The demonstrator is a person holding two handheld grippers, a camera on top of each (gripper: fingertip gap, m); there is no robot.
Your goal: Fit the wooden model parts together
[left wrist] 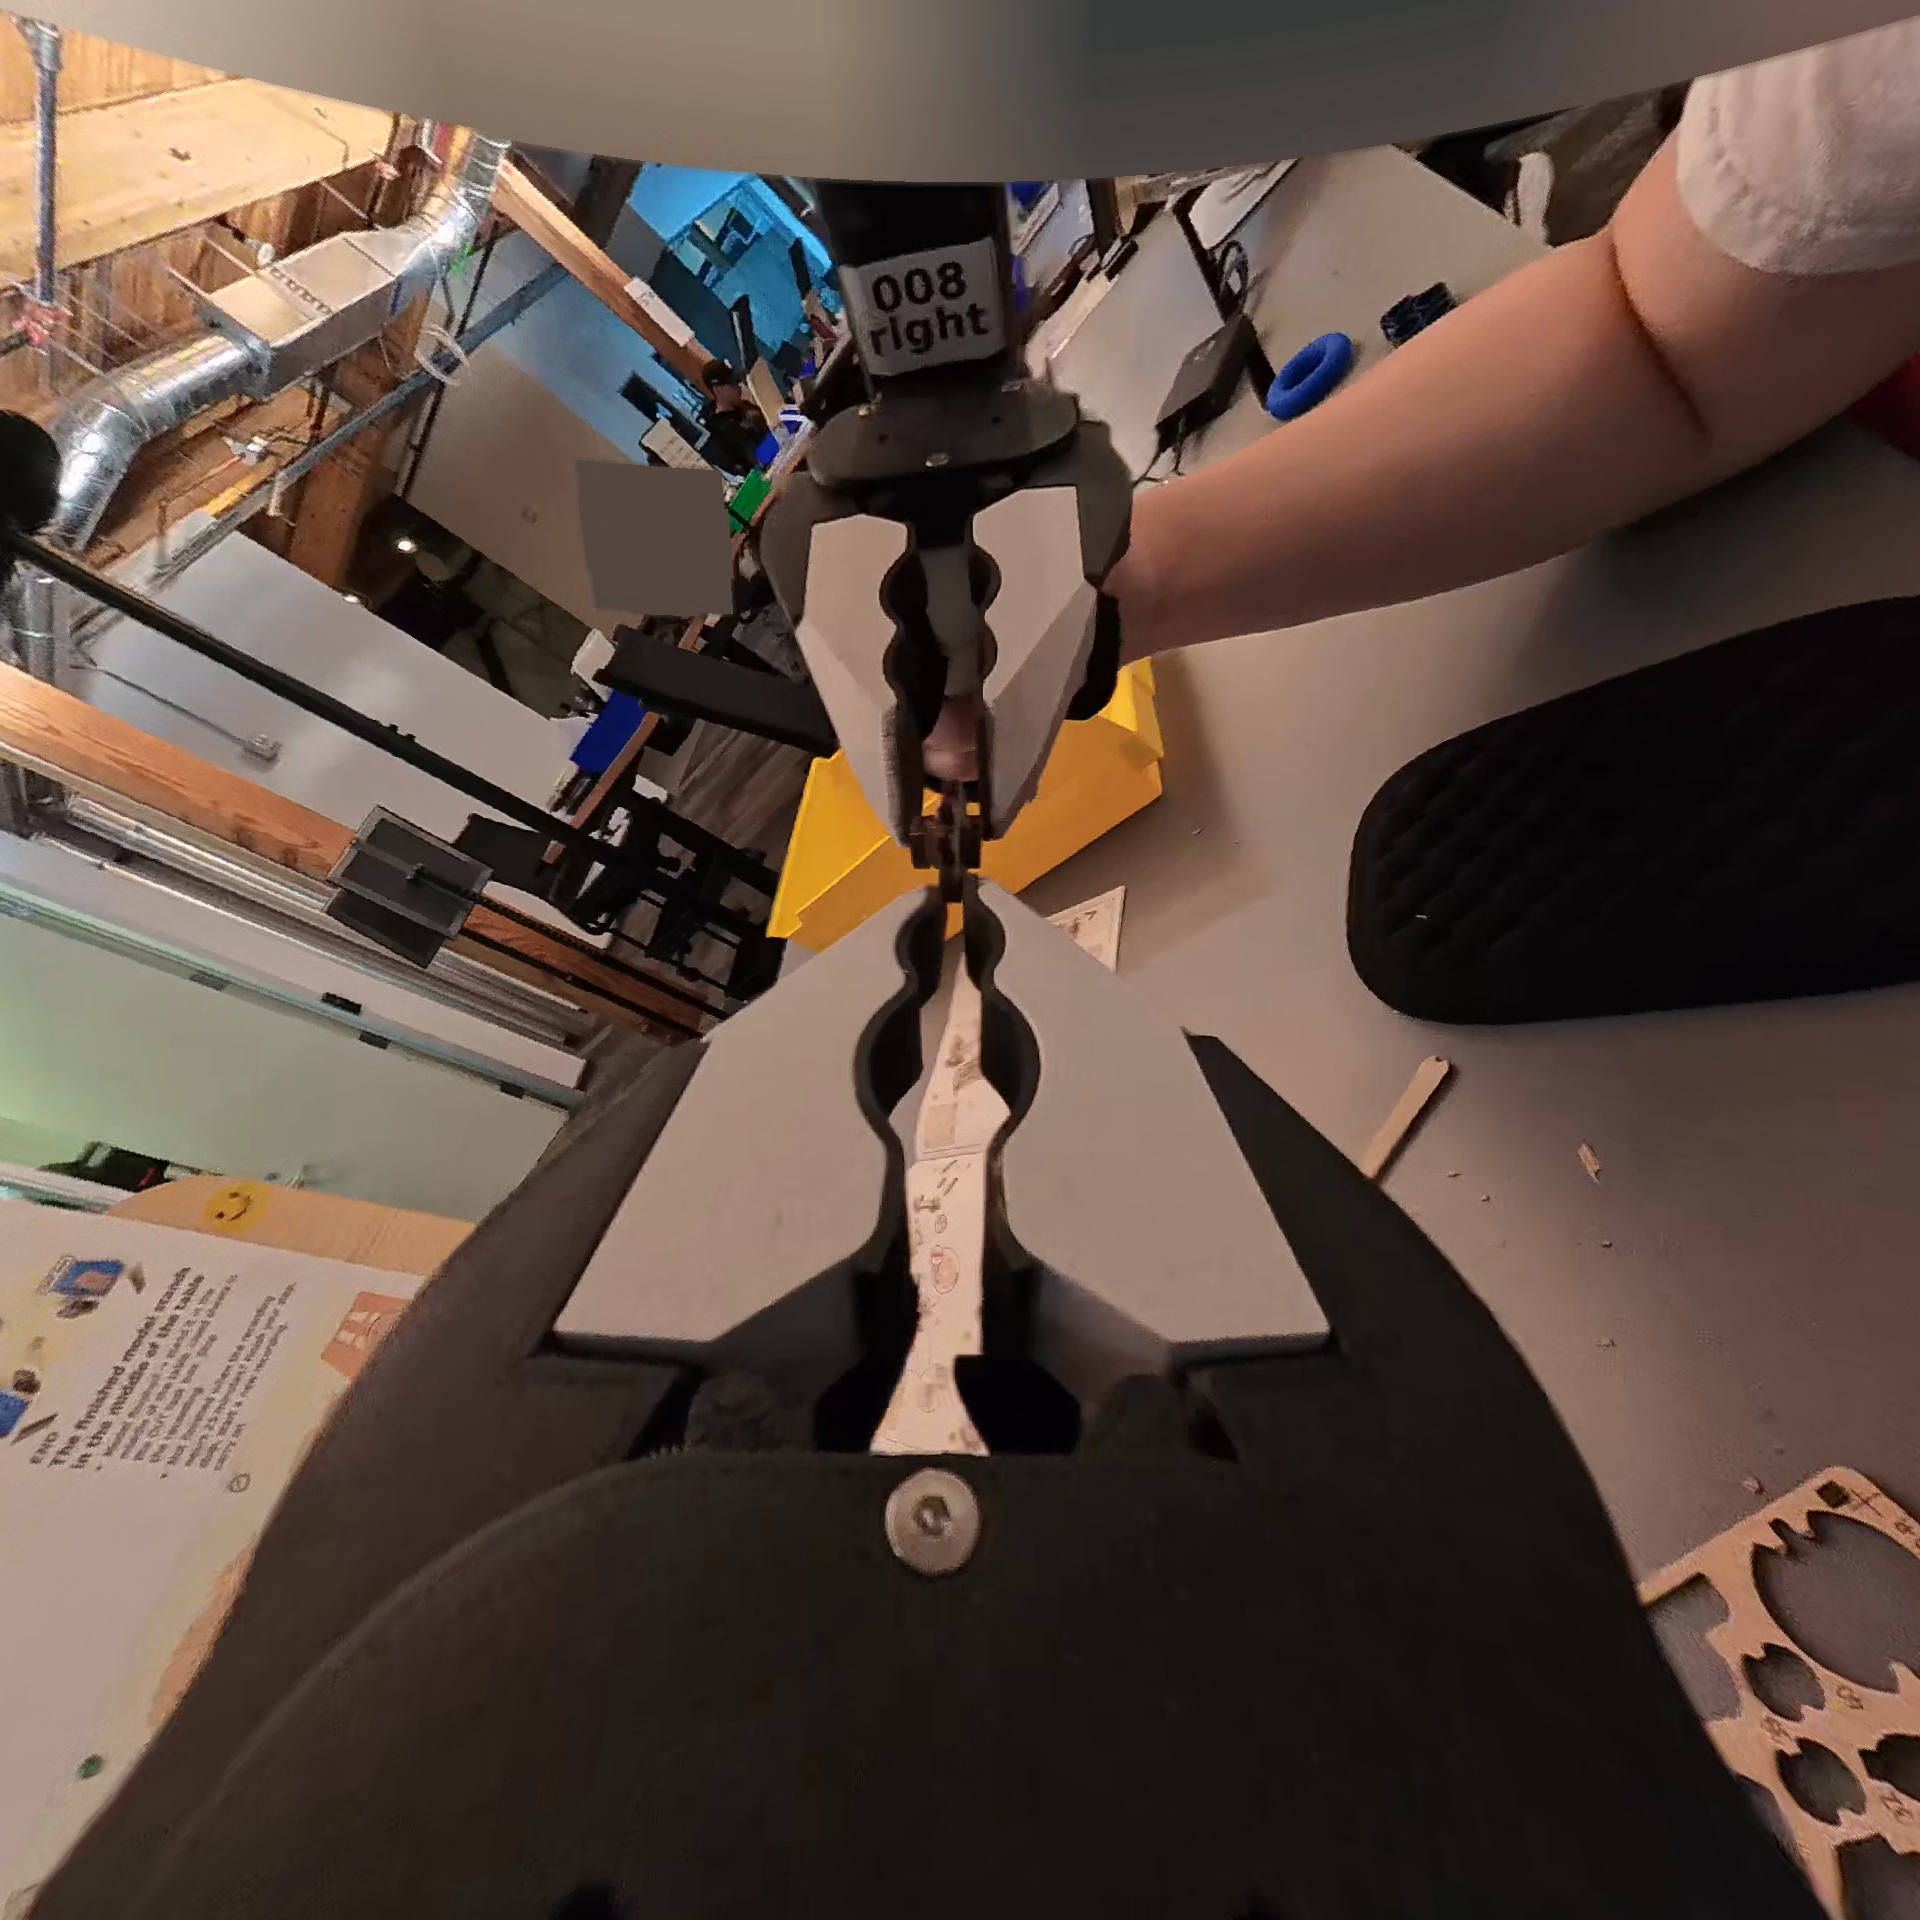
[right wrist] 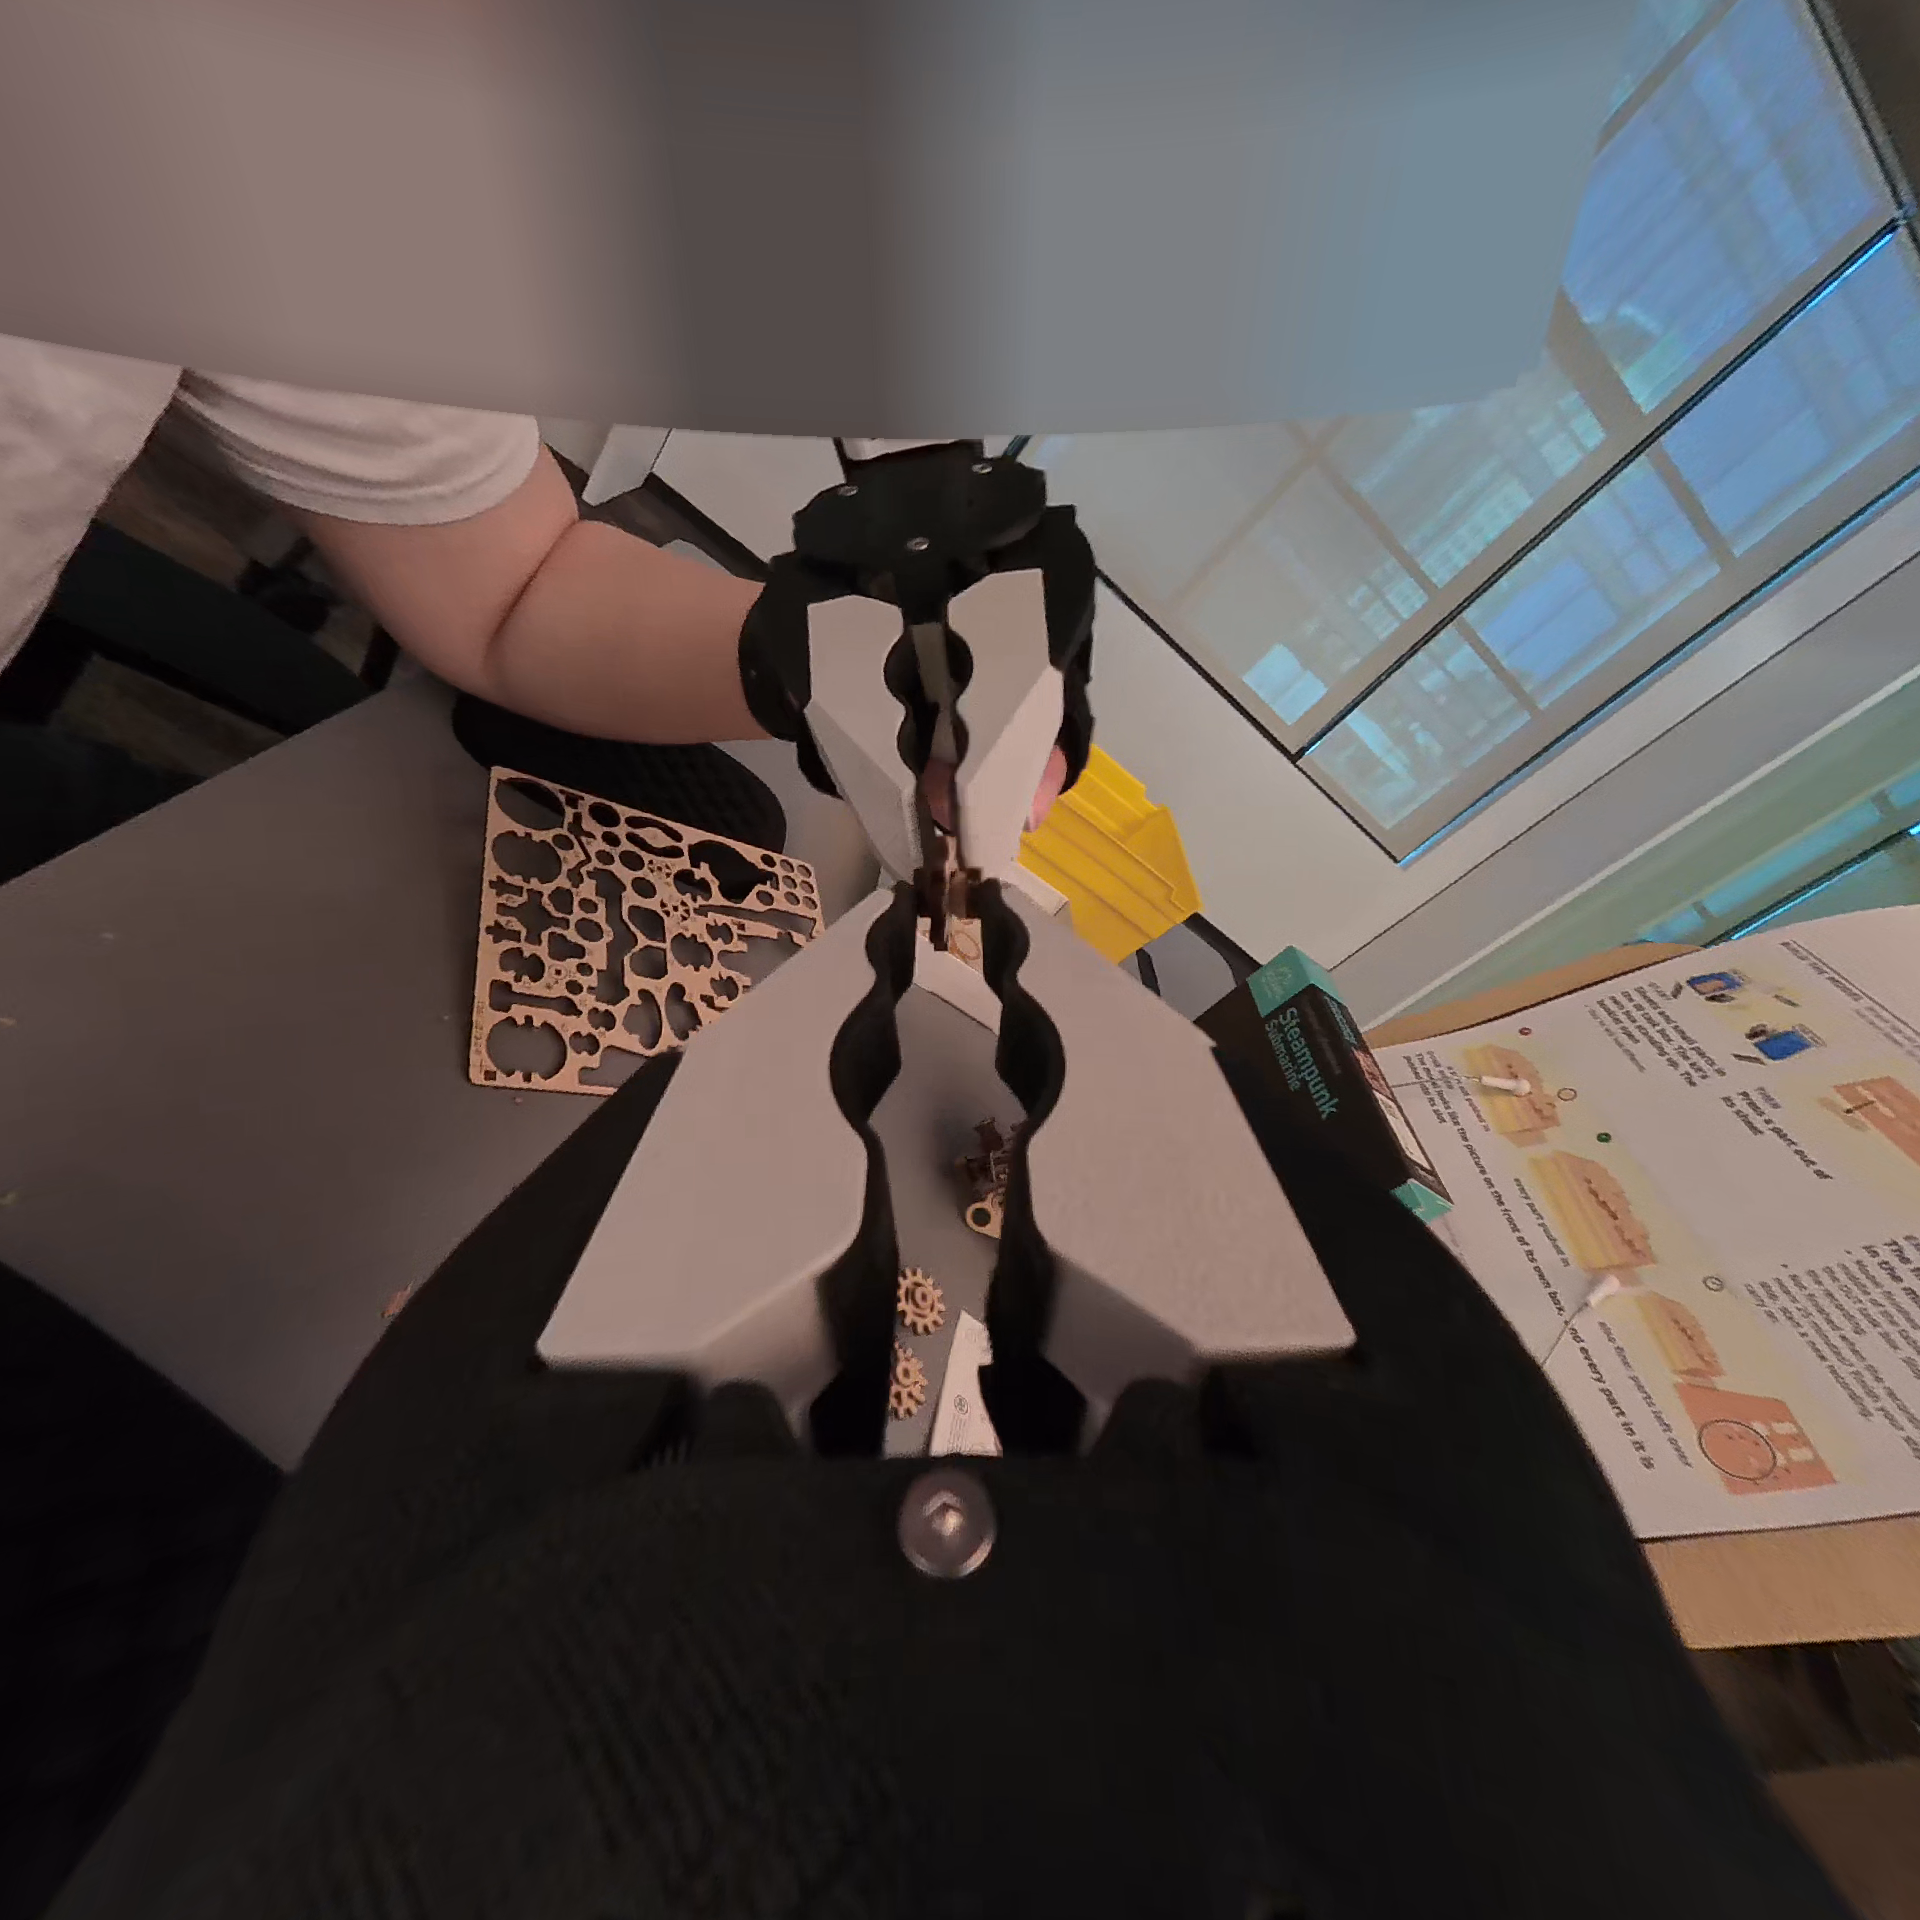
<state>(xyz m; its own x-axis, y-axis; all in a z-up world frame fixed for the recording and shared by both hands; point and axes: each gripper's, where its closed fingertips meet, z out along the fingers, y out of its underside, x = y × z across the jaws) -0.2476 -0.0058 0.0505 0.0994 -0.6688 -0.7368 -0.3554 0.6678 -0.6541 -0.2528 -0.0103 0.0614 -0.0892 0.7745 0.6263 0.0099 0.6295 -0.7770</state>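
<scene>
Upper band of both views: a blur patch is covering it.
Small dark wooden parts (left wrist: 948, 844): the tips of both tools are hiding most of them; their shapes are proving too small to tell.
Cut-out wooden sheet (left wrist: 1808, 1704): the left wrist view's right edge is cutting it off.
Instruction sheet (right wrist: 1704, 1226): it is running off the right wrist view's right edge.
Gears (right wrist: 918, 1301): the tool's fingers are partly hiding them.

Grey surface (left wrist: 1558, 1195) under a pale tan wooden sheet (right wrist: 623, 935) full of dark cut-out holes. Bright yellow bin (left wrist: 1081, 790). Black mat (left wrist: 1662, 831) with quilted pattern. Light grey fingers (left wrist: 1091, 1143) with black wavy inner edges on each claw. Blue ring (left wrist: 1311, 374).
</scene>
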